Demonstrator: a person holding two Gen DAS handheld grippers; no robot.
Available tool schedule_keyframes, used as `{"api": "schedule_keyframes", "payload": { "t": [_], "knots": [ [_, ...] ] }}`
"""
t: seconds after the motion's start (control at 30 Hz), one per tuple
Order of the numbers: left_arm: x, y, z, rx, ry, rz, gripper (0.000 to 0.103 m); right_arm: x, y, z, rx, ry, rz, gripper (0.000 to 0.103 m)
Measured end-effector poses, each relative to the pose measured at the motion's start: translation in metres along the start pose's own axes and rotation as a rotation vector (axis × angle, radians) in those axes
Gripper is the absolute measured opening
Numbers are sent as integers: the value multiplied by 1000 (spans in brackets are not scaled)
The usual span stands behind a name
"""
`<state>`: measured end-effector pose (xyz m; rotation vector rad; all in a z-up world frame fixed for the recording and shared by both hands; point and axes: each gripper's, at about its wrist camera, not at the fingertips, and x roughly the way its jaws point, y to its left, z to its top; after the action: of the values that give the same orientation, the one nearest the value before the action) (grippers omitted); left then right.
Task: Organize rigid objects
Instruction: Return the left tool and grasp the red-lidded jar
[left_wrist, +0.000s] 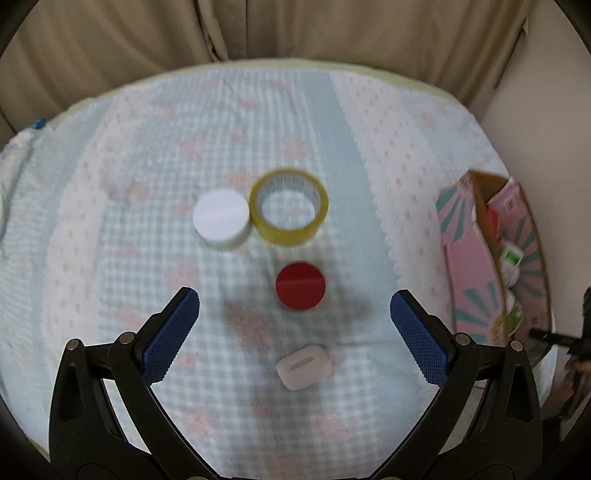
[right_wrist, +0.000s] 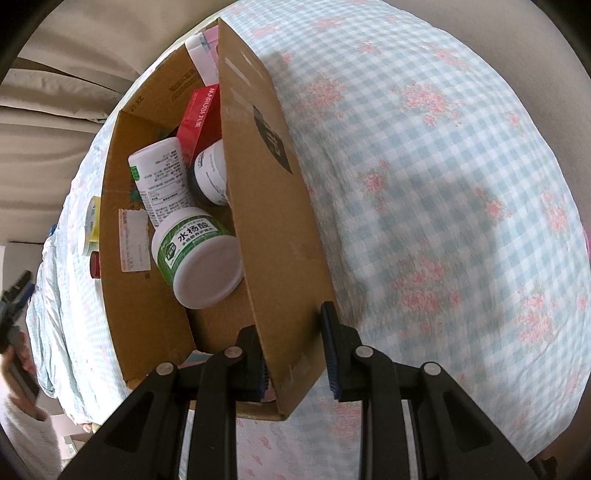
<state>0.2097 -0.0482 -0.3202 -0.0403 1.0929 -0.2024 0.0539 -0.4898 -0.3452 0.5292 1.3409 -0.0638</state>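
My left gripper (left_wrist: 294, 298) hangs open above the checked cloth, nothing between its blue pads (left_wrist: 168, 334). Below it lie a red round jar (left_wrist: 301, 286), a white earbud case (left_wrist: 301, 366), a white round jar (left_wrist: 220, 218) and a yellow tape roll (left_wrist: 289, 205) touching that jar. My right gripper (right_wrist: 295, 358) is shut on the near wall of the cardboard box (right_wrist: 273, 206). Inside the box lie a green-labelled jar (right_wrist: 199, 254), a white bottle (right_wrist: 162, 177), a dark jar (right_wrist: 210, 173) and a red carton (right_wrist: 199, 118).
The box (left_wrist: 461, 236), pink outside, stands at the table's right edge in the left wrist view. Beige curtains (left_wrist: 295, 26) hang behind the table. A hand and sleeve (right_wrist: 22, 376) show at the left of the right wrist view.
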Motion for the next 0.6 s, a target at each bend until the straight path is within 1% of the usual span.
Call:
{"api": "schedule_keyframes", "payload": {
  "t": [0.13, 0.33, 0.43, 0.5, 0.53, 0.6],
  "knots": [
    [42, -2, -17, 13, 9, -23, 103, -1, 0, -2, 9, -8, -13, 23],
    [103, -11, -26, 42, 3, -21, 101, 0, 1, -3, 5, -17, -17, 23],
    [128, -11, -29, 39, -2, -16, 93, 1, 2, -5, 1, -18, -20, 23],
    [142, -11, -30, 29, 5, -21, 78, 1, 1, -5, 6, -20, -20, 23],
    [147, -10, -31, 23, 12, -18, 76, 0, 0, -6, 10, -21, -20, 23],
    [150, -12, -33, 28, 1, -1, 75, 2, 2, -5, 12, -24, -21, 23]
  ]
}}
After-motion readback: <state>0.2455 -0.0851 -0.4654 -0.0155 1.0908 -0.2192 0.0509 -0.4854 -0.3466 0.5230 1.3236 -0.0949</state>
